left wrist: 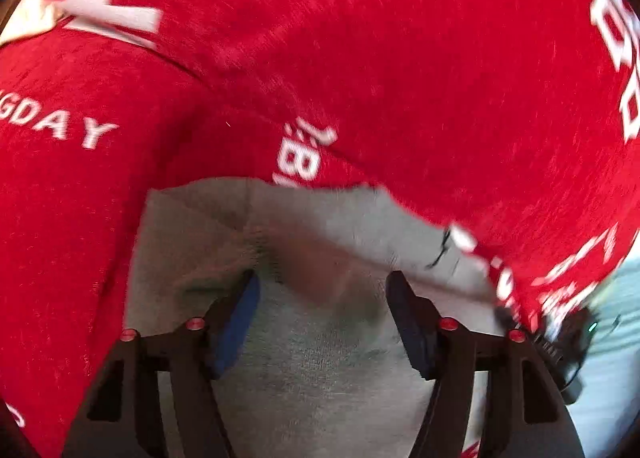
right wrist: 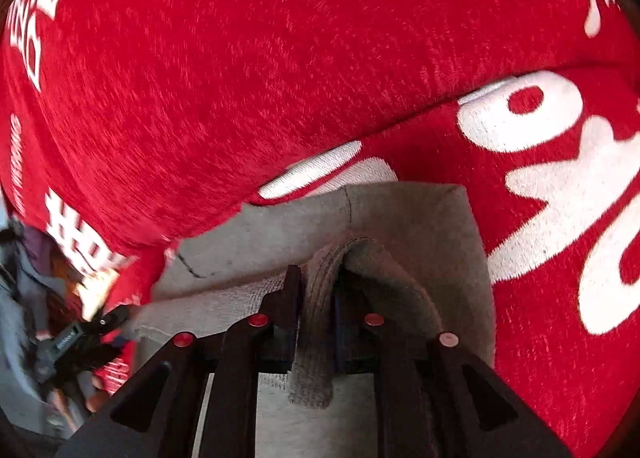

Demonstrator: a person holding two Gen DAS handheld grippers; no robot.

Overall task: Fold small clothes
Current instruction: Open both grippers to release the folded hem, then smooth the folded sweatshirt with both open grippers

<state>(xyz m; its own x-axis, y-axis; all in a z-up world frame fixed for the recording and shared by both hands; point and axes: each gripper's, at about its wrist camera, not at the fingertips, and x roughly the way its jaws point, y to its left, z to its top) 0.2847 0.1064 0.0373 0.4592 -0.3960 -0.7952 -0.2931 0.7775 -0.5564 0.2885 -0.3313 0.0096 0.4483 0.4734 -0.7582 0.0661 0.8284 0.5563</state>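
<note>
Grey garment [left wrist: 320, 358] beneath and between both sets of jaws, lying on a red cloth with white lettering [left wrist: 360, 38] that fills the field ahead of and to either side of them. In the left wrist view we see the left gripper [left wrist: 324, 298] with its jaws standing apart; the blue pads [left wrist: 236, 322] touch nothing, and the grey fabric lies flat in the gap below them, its far edge just ahead of the tips. In the right wrist view we see the right gripper [right wrist: 316, 282] with its jaws drawn close on a raised fold of the same grey garment [right wrist: 400, 218]; a ribbed band of it runs upright between the jaws and hangs back toward the camera. We note a thin dark thread mark [right wrist: 192, 266] on the grey fabric, ahead of and to the left of these jaws. Beyond the left edge of the right view, blurred, we make out the other tool.
</note>
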